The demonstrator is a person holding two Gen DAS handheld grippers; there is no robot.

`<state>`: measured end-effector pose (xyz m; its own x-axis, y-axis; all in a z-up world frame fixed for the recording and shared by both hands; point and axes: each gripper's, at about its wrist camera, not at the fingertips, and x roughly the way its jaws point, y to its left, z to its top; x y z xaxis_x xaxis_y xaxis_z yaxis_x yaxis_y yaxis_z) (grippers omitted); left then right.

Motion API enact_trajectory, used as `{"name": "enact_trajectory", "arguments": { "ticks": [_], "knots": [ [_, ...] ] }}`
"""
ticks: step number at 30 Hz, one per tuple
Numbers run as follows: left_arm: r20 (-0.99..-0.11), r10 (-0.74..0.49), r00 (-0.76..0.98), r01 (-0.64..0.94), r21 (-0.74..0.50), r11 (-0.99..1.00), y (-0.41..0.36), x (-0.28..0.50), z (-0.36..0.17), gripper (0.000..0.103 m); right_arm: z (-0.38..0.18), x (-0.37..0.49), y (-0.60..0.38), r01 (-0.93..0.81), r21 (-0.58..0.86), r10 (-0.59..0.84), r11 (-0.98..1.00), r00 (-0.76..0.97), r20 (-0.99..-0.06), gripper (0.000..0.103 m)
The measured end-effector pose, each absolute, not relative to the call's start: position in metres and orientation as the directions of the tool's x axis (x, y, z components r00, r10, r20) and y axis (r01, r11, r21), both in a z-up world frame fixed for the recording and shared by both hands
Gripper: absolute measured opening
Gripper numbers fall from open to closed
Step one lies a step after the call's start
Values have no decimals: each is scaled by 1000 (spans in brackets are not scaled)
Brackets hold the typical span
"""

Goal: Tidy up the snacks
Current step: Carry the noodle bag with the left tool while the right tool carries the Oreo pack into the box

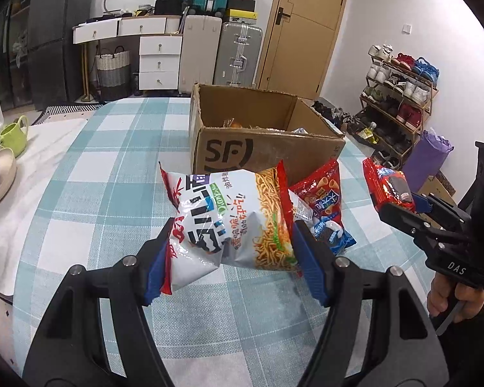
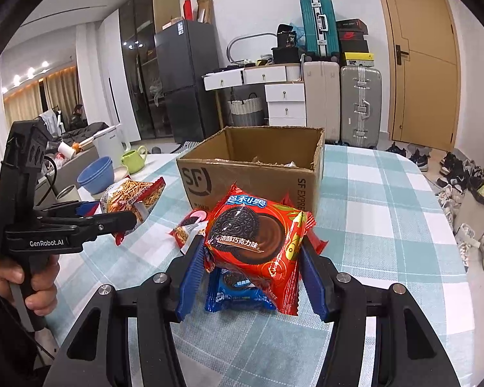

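Some snacks already lay inside the open cardboard box [image 1: 261,148], though which ones could not be told. The left gripper [image 1: 232,251] pinched a puffy, crinkled noodle-snack bag [image 1: 235,219] just in front of the box. The right gripper [image 2: 251,258] clamped a glossy red cookie pack [image 2: 258,242], lifted near the box. A red cone-snack packet [image 1: 322,193] and a flat blue packet [image 2: 238,293] lay before the box, unpacked.

The tablecloth [image 1: 90,174] has blue-green and white squares. On it sits a brown box [image 2: 242,174]. Near the box are a red cookie packet [image 2: 255,242], a blue packet [image 2: 238,296] and a white-and-orange noodle bag [image 1: 229,222].
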<state>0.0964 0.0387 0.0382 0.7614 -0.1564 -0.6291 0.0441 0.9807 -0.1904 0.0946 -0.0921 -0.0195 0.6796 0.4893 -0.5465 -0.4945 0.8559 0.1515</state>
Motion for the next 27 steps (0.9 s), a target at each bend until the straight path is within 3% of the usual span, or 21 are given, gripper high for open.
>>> {"name": "enact_trajectory", "arguments": {
  "ticks": [27],
  "knots": [
    [-578,-147,803,65,-160,985,33,154,106,67,31,147,-92,-471,153,477,869,712,-515,57]
  ]
}}
